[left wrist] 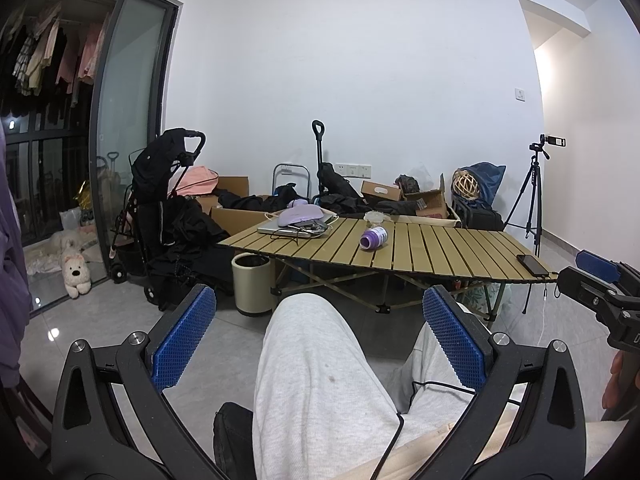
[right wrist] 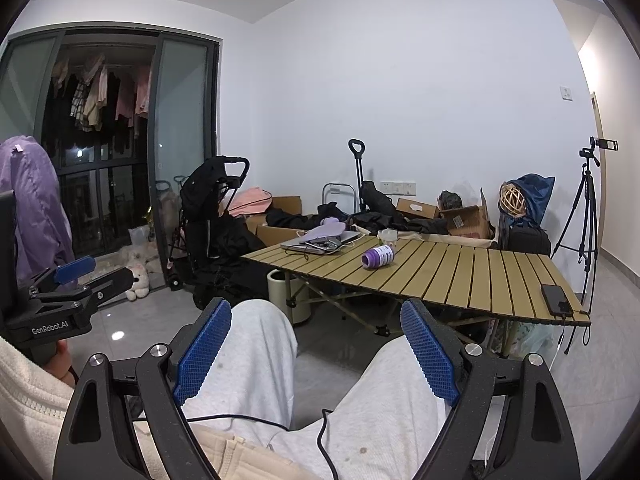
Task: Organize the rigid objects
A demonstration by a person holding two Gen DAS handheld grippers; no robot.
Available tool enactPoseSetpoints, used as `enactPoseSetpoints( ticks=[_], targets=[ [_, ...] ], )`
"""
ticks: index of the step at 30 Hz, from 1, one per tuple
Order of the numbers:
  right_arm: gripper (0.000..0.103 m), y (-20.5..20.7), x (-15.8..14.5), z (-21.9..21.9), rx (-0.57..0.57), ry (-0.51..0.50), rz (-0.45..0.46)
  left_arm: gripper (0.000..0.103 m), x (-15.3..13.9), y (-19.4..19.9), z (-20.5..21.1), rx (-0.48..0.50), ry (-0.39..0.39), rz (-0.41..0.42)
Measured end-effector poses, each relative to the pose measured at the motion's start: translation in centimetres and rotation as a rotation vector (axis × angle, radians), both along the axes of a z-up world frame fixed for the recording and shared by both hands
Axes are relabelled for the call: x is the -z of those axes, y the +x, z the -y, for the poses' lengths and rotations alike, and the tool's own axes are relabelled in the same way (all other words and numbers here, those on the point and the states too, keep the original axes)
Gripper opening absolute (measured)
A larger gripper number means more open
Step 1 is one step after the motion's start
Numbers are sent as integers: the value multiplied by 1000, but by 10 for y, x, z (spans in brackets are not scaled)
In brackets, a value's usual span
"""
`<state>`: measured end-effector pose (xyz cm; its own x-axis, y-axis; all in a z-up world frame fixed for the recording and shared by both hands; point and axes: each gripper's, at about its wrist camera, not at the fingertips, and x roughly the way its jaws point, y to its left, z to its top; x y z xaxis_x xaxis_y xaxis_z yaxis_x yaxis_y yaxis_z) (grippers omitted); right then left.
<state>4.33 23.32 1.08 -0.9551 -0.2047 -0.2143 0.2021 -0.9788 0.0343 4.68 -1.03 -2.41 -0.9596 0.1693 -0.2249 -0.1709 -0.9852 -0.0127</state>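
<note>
Starting reach: left hand-held gripper point(left wrist: 320, 332) and right hand-held gripper point(right wrist: 316, 344) both spread, empty, over lap. Purple bottle point(left wrist: 373, 237) lies on its side ahead on worktop point(left wrist: 440, 252), well apart. Approach across barrel; it may roll.

Left tongs point(left wrist: 319, 330): matt black plastic arms, blue pads with rough gridded texture, bright metal screw heads. Right tongs point(right wrist: 316, 340): same finish. Surface point(left wrist: 432, 252): slatted, tan, matt, wood-look. Purple bottle point(left wrist: 373, 237): glossy plastic, lying on its side. Phone point(left wrist: 532, 264): glossy black. Floor point(left wrist: 100, 320): grey tile, polished, showing lamp glare. Trousers point(left wrist: 316, 380): light grey knit cloth, soft, matt.
</note>
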Motion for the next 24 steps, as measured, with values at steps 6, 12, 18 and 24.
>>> enactPoseSetpoints(
  ticks=[6, 12, 18, 24],
  targets=[
    [91, -1, 1, 0, -2, 0, 1, 103, 0, 1, 1, -1, 0, 0],
    [91, -1, 1, 1, -2, 0, 3, 103, 0, 1, 0, -1, 1, 0],
    [91, -2, 2, -1, -7, -5, 12, 103, -1, 2, 0, -12, 4, 1],
    [91, -2, 2, -3, -6, -11, 13, 103, -1, 2, -2, -13, 5, 7]
  ],
)
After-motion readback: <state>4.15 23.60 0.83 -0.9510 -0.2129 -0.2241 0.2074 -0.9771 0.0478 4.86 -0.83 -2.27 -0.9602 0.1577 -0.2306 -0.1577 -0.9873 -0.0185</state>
